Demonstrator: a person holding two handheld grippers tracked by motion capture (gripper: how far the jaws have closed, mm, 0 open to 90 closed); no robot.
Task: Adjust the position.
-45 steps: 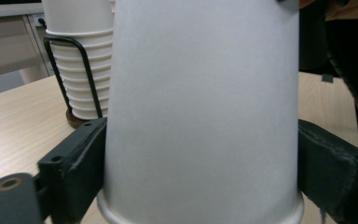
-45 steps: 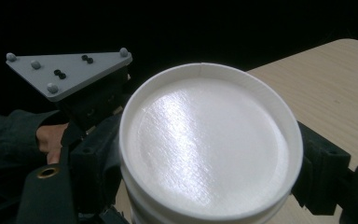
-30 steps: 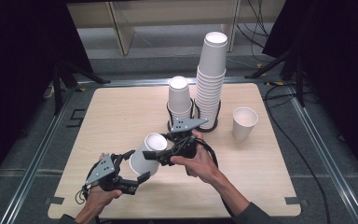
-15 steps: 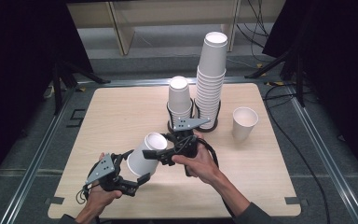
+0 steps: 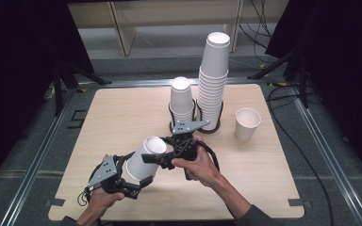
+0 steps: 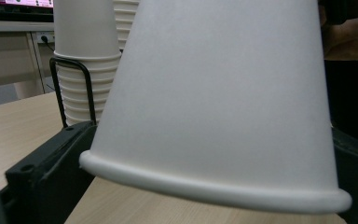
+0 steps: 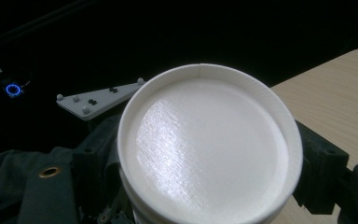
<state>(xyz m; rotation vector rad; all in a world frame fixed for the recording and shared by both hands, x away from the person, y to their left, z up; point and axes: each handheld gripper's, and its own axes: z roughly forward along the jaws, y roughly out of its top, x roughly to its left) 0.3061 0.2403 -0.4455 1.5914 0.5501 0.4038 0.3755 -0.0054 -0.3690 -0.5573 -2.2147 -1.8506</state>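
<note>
- A white paper cup (image 5: 143,157) lies tilted above the desk (image 5: 113,117), held between the two grippers; its closed base points up and away toward the stacks, its wider end down toward the person.
- The cup is a smooth, matte, tapering cone with a rolled rim; the left gripper view shows that rim as a rounded bead running across the bottom of the wall (image 6: 223,112).
- The right gripper view looks straight onto the round base (image 7: 209,149), a flat disc set slightly inside a thin raised edge, with a faint woven sheen.
- The left gripper (image 5: 122,179) has its black fingers (image 6: 46,168) on either side of the cup's rim end, clamped on the cup.
- The right gripper (image 5: 162,157) reaches the cup's upper side wall; whether its fingers are clenched on the cup I cannot tell.
- Beyond the fingers stand a short stack of cups (image 5: 181,101) and a tall stack of cups (image 5: 213,80), each in a black wire holder, ribbed by nested rims.
- A single upright cup (image 5: 246,124) stands well apart, to the right of the stacks.
- The desk is pale wood-grain with rounded corners.
</note>
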